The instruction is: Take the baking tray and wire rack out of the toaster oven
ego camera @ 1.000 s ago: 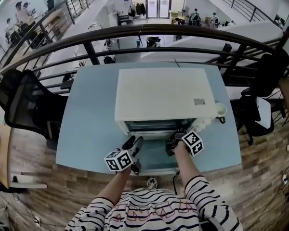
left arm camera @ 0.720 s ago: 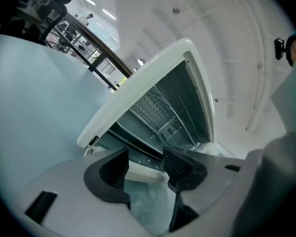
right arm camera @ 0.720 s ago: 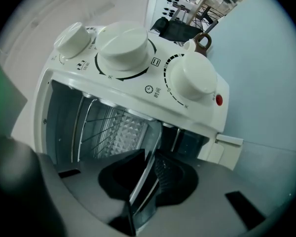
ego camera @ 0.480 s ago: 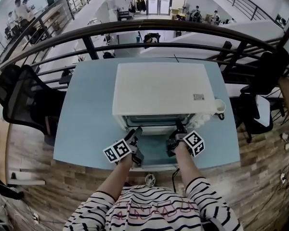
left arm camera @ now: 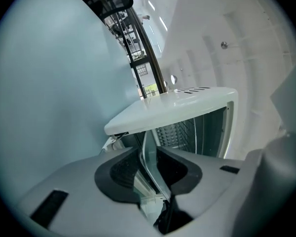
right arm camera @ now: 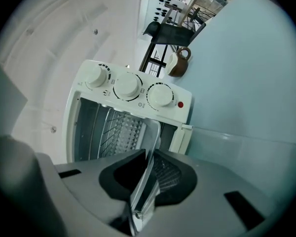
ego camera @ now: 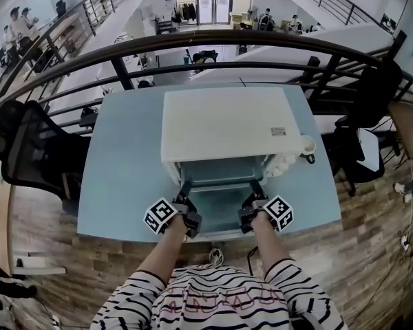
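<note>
At the open mouth of the toaster oven (ego camera: 224,126) on the table (ego camera: 124,174): baking tray (ego camera: 220,203), level, partly out, long axis across the opening, near edge toward the person. Left gripper (ego camera: 184,202) and right gripper (ego camera: 255,199): fingers, just closed further, pinch its near corners.

The white box-shaped toaster oven (ego camera: 224,126) roofs over its own cavity in the head view. The silver wire rack (right arm camera: 106,130) therefore shows only as a few bars in the right gripper view. The jaws of the left tongs (left arm camera: 150,179) and right tongs (right arm camera: 147,184) have just been closing on the thin grey metal baking tray (right arm camera: 149,142). Their grey bodies cut off its near part. How far it has come out cannot be told. The small grey label (ego camera: 278,132) on the oven's top is too small to read.
</note>
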{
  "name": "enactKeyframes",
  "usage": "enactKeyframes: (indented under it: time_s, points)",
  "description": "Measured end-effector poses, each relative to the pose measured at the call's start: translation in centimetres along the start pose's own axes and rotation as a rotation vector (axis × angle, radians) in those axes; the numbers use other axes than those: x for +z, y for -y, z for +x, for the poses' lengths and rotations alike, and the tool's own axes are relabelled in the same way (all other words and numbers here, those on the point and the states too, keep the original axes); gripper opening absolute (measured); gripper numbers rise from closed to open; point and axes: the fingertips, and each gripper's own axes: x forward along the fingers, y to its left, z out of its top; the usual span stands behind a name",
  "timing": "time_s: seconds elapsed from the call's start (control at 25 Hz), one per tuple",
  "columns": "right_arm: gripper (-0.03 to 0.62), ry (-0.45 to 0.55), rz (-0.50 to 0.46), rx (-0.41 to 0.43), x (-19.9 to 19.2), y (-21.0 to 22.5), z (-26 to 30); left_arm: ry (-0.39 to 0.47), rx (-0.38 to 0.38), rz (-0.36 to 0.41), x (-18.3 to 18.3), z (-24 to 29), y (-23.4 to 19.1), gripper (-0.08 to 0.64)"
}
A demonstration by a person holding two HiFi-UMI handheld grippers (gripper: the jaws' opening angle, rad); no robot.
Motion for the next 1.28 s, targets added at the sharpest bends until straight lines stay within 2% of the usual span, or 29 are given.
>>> enactKeyframes:
  time_s: [0.08, 0.36, 0.64, 1.0, 1.28]
  points:
    - [0.064, 0.005, 0.000, -0.001, -0.4, 0.2, -0.8, -0.012, -0.009, -0.020, 0.1, -0.6, -0.5, 0.072]
    - [0.063, 0.039, 0.010, -0.003, -1.2, 0.9, -4.1, -0.110, -0.051, -0.034, -1.7, -3.4, -0.8, 0.058]
    - [0.060, 0.091, 0.021, 0.002, -2.7, 0.7, -8.2, -0.190, -0.093, 0.064, -2.6, -6.7, 0.1, 0.055]
    - [0.058, 0.183, 0.030, -0.010, -4.4, 0.1, -12.5, -0.279, -0.139, 0.081, -3.5, -10.0, 0.4, 0.055]
    - [0.057, 0.245, 0.054, -0.037, -7.4, 0.6, -17.1, -0.368, -0.173, 0.109, -3.6, -13.1, -0.1, 0.055]
